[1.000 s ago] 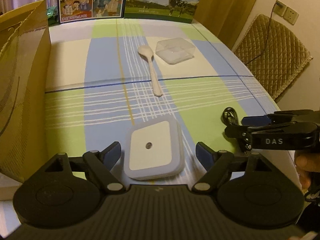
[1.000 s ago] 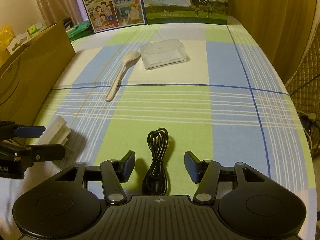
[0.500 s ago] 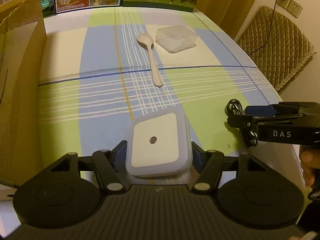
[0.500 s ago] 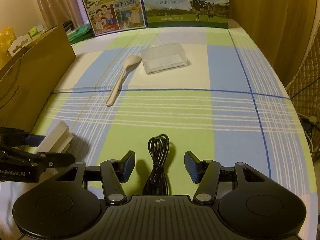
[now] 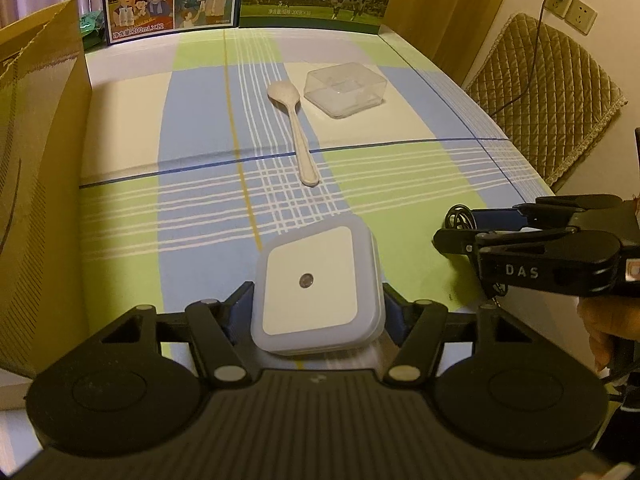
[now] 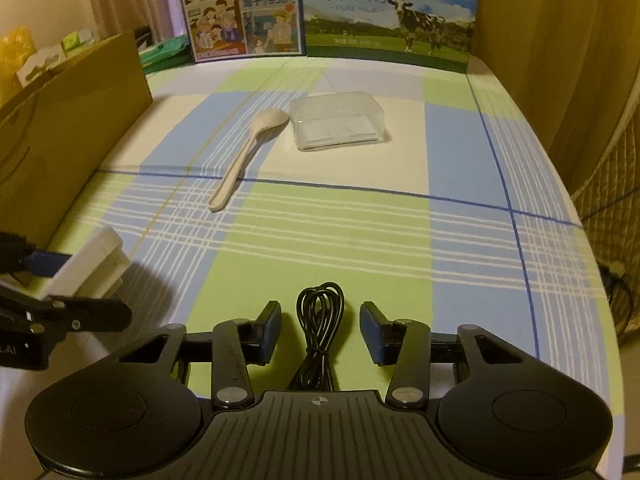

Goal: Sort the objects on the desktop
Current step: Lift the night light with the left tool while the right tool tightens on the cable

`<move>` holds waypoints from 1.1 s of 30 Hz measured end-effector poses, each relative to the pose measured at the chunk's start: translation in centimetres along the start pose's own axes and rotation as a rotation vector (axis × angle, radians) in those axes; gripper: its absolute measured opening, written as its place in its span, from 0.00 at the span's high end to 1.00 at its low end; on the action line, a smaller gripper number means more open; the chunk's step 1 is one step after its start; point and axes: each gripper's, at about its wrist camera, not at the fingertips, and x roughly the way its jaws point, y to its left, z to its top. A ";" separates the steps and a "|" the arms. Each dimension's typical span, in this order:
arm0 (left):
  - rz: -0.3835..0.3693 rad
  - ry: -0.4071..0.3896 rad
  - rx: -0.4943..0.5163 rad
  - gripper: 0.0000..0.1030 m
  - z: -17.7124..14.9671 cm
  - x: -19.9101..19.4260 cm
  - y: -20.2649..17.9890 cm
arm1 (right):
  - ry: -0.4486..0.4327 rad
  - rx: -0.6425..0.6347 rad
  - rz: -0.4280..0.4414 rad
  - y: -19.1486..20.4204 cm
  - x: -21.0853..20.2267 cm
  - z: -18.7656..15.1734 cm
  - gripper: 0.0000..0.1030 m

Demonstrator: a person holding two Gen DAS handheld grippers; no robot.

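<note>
Left wrist view: my left claw (image 5: 316,300) is clamped on the square white plastic night light with pale blue rim (image 5: 316,292), both pads pressing its sides. Ahead lie the long beige plastic spoon (image 5: 296,128), handle pointing back at me, and the clear plastic box (image 5: 346,88); the tall brown cardboard box (image 5: 40,160) walls off my left side.

Right wrist view: my right claw (image 6: 320,332) is spread wide, straddling the coiled black cable (image 6: 320,320), whose long axis runs straight along my fingers. So it's dead centre, right hand clearly nearer. Nothing blocks it on the checked cloth surface (image 6: 460,240), looks like I just need to squeeze
</note>
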 end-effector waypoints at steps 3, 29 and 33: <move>-0.001 -0.002 0.002 0.41 0.0 0.0 -0.1 | -0.005 -0.025 -0.005 0.5 0.1 0.0 0.74; -0.011 -0.058 0.017 0.41 0.5 -1.3 -0.2 | -0.146 0.136 0.078 -0.7 -2.9 1.9 0.98; -0.014 -0.056 0.018 0.41 0.5 -1.2 -0.3 | -0.165 0.148 0.091 -0.7 -3.3 1.9 0.98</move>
